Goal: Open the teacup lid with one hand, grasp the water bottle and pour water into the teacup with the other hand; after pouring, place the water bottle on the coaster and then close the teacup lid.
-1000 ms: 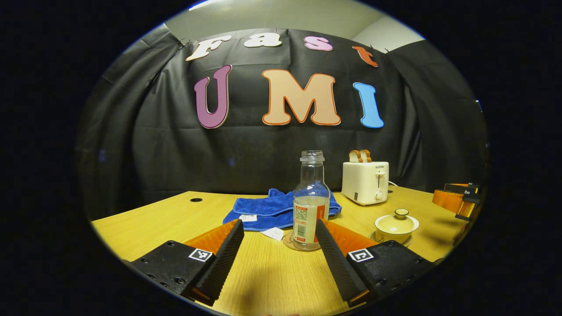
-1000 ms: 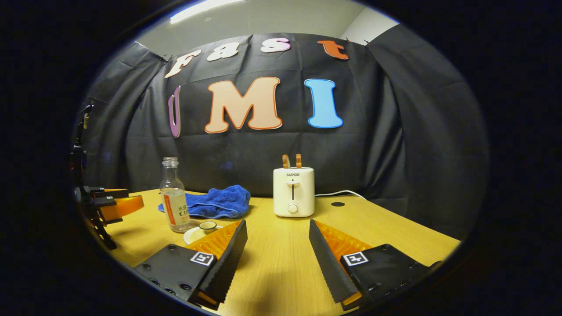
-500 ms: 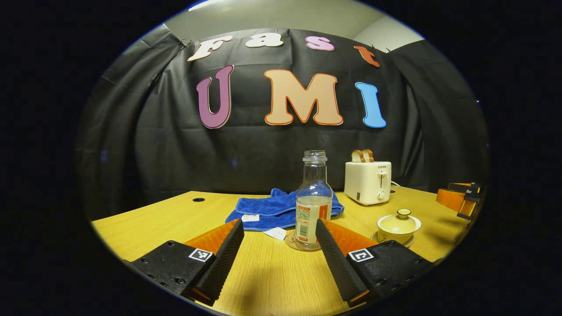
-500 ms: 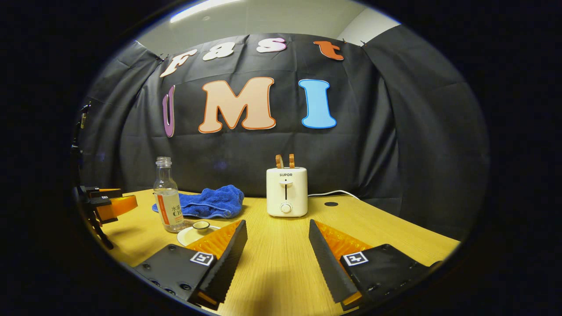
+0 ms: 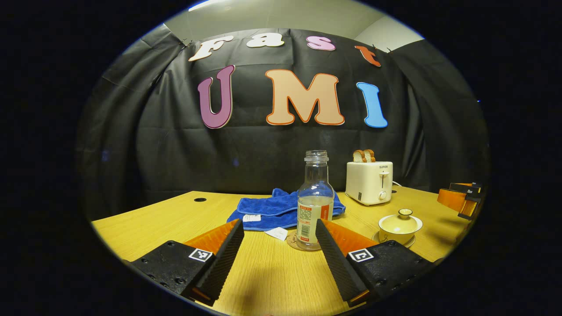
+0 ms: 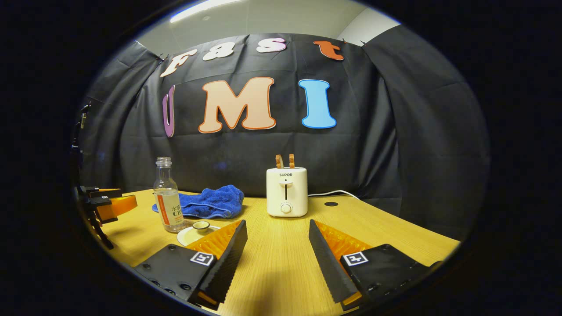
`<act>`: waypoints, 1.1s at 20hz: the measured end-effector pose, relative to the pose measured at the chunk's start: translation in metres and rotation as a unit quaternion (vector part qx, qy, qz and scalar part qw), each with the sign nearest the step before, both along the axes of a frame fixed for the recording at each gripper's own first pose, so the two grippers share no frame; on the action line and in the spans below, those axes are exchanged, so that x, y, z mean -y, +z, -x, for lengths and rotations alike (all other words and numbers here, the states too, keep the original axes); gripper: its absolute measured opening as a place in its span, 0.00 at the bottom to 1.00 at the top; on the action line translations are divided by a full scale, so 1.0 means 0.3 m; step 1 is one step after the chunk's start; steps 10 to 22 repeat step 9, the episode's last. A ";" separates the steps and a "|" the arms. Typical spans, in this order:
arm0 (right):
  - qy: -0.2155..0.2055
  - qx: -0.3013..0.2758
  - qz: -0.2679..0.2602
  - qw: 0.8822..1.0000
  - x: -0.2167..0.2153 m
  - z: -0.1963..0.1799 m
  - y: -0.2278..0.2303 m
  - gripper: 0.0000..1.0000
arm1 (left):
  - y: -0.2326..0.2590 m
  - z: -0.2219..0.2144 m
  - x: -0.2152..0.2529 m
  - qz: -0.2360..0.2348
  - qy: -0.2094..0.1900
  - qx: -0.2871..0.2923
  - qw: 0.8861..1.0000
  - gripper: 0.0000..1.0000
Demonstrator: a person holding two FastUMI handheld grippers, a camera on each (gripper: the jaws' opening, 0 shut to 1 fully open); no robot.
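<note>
The teacup (image 5: pixel 400 224) sits at the lower right of the left gripper view, on a small saucer (image 5: pixel 408 241), with its lid (image 5: pixel 401 217) on top and the knob pointing up. The water bottle (image 5: pixel 314 202) stands upright near the centre of that view, on a round coaster (image 5: pixel 293 244), partly filled and without a cap. In the right gripper view the cup is mostly hidden behind that gripper's own finger, so I can make out little more than the knob and the saucer edge at lower left.

No step of the task is done yet, as I judge it: the lid is closed and the bottle is untouched. The first move is to open the lid, which calls for one gripper to come down over the small knob and pinch it, and then lift straight up.

The left gripper (image 5: pixel 280 249) is held low over the table (image 5: pixel 149 215), level and facing the bottle, with its jaws spread wide and nothing between them. The right gripper (image 6: pixel 278 250) is also low and level, facing the toaster (image 6: pixel 287 192) at the centre of its frame, with jaws equally spread and empty.
</note>
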State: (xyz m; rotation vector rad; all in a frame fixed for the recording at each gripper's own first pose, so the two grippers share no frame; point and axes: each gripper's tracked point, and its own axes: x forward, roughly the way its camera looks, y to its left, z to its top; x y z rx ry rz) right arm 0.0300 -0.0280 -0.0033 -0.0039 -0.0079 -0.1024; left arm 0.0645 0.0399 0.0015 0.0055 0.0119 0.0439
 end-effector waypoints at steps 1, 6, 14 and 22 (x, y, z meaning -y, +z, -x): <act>0.000 0.000 0.000 1.000 0.000 0.001 0.001 0.90 | 0.000 0.000 0.001 0.000 0.000 0.000 1.000 0.95; 0.000 0.000 0.000 1.000 -0.001 0.001 -0.001 0.90 | 0.001 0.004 -0.003 0.000 0.002 0.000 1.000 0.96; 0.000 0.000 0.000 1.000 -0.001 0.002 0.000 0.93 | 0.001 0.003 -0.002 0.000 0.002 0.000 1.000 0.96; 0.000 0.000 0.000 1.000 -0.001 0.002 0.000 0.93 | 0.001 0.003 -0.002 0.000 0.002 0.000 1.000 0.96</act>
